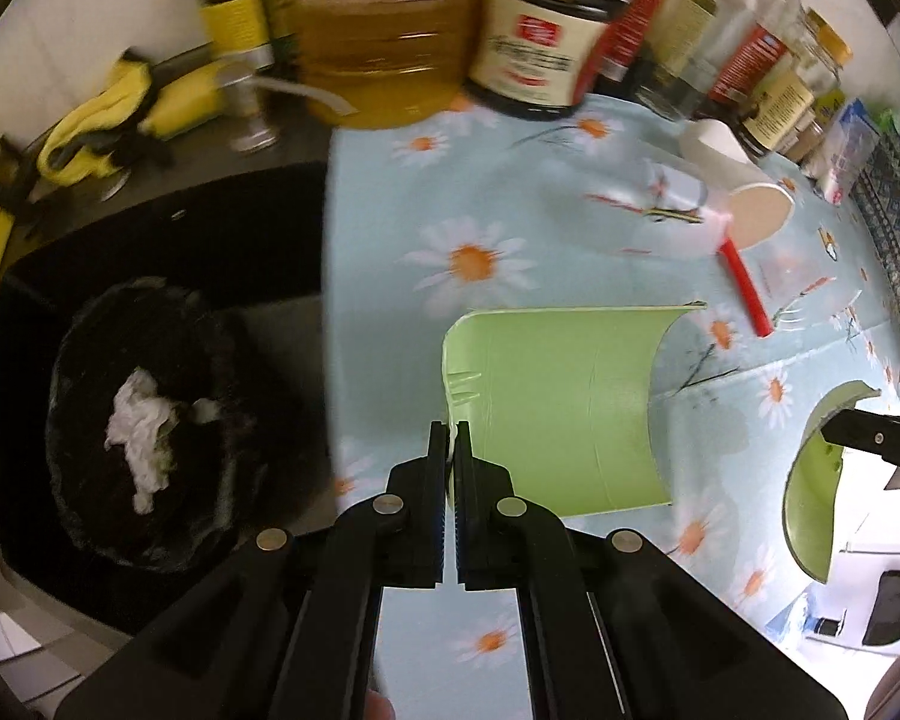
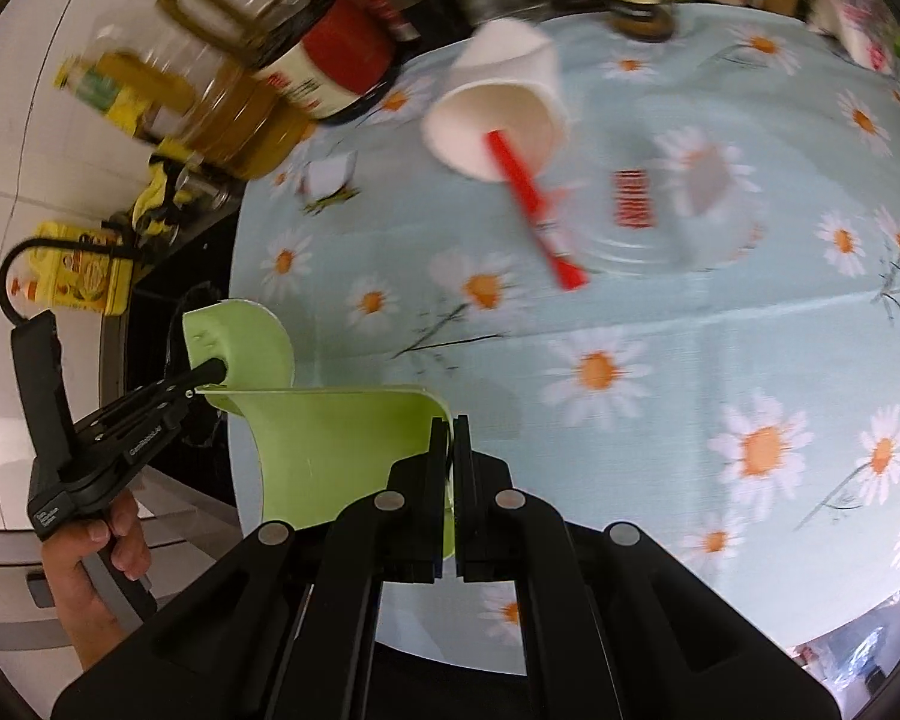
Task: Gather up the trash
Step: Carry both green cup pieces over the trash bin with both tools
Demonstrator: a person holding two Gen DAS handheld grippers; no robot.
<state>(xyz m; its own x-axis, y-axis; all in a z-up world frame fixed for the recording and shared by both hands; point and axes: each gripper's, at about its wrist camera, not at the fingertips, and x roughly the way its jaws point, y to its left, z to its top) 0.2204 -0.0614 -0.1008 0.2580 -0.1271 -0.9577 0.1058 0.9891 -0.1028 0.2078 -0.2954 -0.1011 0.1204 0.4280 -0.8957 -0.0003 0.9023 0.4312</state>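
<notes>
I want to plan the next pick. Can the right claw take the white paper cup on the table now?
Probably not yet. The right claw is shut on the bent green plate, which the left claw also grips. The white paper cup lies free on its side with nothing in the way.

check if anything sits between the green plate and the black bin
Nothing visible does. The green plate, bent and pinched by both the left gripper and right gripper, hangs over the table edge; the black bin lies open beside it.

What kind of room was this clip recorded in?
Most likely a home kitchen: crowded sauce jars and oil bottles stand at the back of a daisy-print tablecloth, with a black bin beside the table.
</notes>
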